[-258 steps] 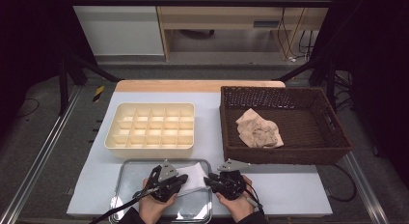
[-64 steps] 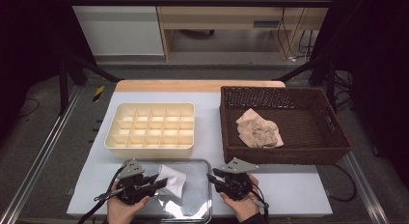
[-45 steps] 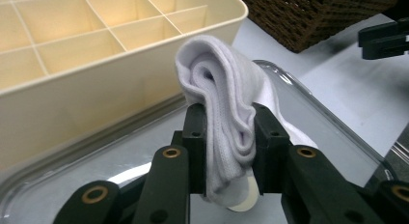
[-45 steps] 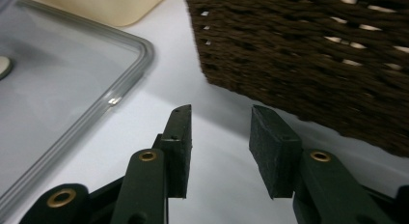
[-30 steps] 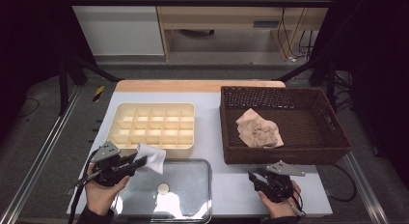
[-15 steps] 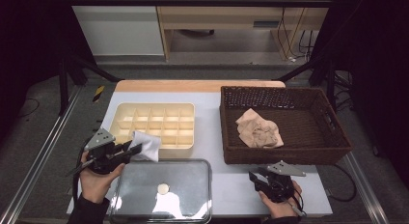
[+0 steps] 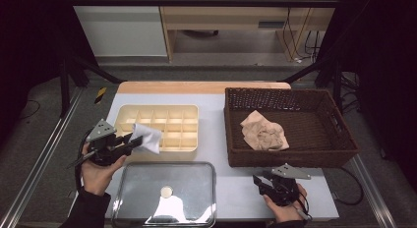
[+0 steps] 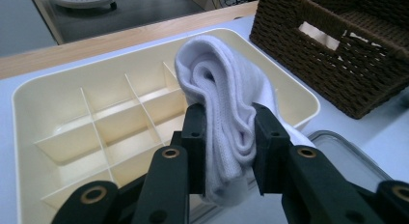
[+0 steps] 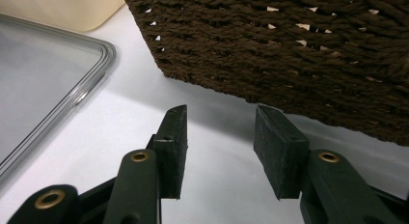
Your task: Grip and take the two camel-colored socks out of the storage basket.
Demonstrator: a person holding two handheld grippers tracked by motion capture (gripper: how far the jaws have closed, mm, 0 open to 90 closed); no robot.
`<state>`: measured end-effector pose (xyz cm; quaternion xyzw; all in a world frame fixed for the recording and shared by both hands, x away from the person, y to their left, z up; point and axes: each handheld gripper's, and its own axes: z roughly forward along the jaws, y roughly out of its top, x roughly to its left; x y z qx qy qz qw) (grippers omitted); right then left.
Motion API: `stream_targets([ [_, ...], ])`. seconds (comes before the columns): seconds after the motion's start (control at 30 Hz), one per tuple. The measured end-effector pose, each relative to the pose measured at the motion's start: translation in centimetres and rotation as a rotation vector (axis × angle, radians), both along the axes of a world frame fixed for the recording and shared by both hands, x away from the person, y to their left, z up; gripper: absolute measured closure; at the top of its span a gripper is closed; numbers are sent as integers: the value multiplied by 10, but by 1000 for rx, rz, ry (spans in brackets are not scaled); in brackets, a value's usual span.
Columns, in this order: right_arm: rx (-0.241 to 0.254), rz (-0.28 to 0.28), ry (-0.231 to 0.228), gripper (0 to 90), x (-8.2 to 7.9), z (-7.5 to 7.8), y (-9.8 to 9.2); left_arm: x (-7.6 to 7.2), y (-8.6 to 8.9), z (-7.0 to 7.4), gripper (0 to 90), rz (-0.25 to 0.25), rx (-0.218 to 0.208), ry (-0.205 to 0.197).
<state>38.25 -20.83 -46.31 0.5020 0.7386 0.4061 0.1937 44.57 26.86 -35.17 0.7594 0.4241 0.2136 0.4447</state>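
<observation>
While the left gripper (image 7: 129, 141) sits at the left-centre of the high view, its jaws are clenched on a folded white sock (image 7: 147, 137), w/ the person's left hand (image 7: 98, 169) under the gripper body. In the left gripper view the sock (image 8: 226, 122) is in the middle of the frame, pressed from both sides betw. the two black pads (image 8: 195, 142); its rolled top stands up above the jaws and the lower end hangs below them. Behind it, filling the left and upper part of that frame, is the cream divider tray (image 8: 29, 108) w/ many small compartments. In the high view the sock is over the lower left corner of the tray (image 7: 189, 110), above the rim; I cannot tell which compartment is under it.

The right gripper (image 7: 263, 181) is at the lower right of the high view, near the front wall of the brown wicker basket (image 7: 290, 156). In the right gripper view its jaws stand apart and grasp nothing (image 9: 219, 142); bare white table (image 9: 217, 195) shows betw. them, the basket wall (image 9: 289, 50) is across the top of the frame.

A clear lid (image 7: 147, 188) lies flat at bottom centre of the high view, betw. the two hands. A beige crumpled cloth (image 7: 263, 132) lies inside the basket, left part.
</observation>
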Motion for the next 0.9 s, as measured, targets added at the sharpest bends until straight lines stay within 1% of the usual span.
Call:
stream_targets([
  [0.13, 1, 3, 5, 566, 0, -1, 0, 11, 2, -1, 698, 19, 30, 5],
  [0.23, 1, 2, 5, 565, 1, -1, 0, 20, 5, -6, 698, 34, 50, 22],
  [0.4, 1, 6, 9, 566, 1, -1, 1, 29, 13, -16, 698, 69, 91, 46],
  [0.6, 0, 7, 12, 566, 2, -2, 1, 36, 28, -25, 698, 112, 112, 69],
  [0.7, -2, 7, 14, 566, 2, -2, 2, 39, 31, -29, 698, 126, 157, 78],
  [0.77, -3, 10, 14, 566, 2, -2, 2, 40, 31, -32, 698, 130, 173, 85],
  [0.83, -2, 8, 15, 566, 2, -2, 2, 42, 30, -35, 698, 125, 196, 96],
  [0.9, -1, 9, 16, 566, 2, -2, 2, 43, 29, -39, 698, 121, 215, 113],
])
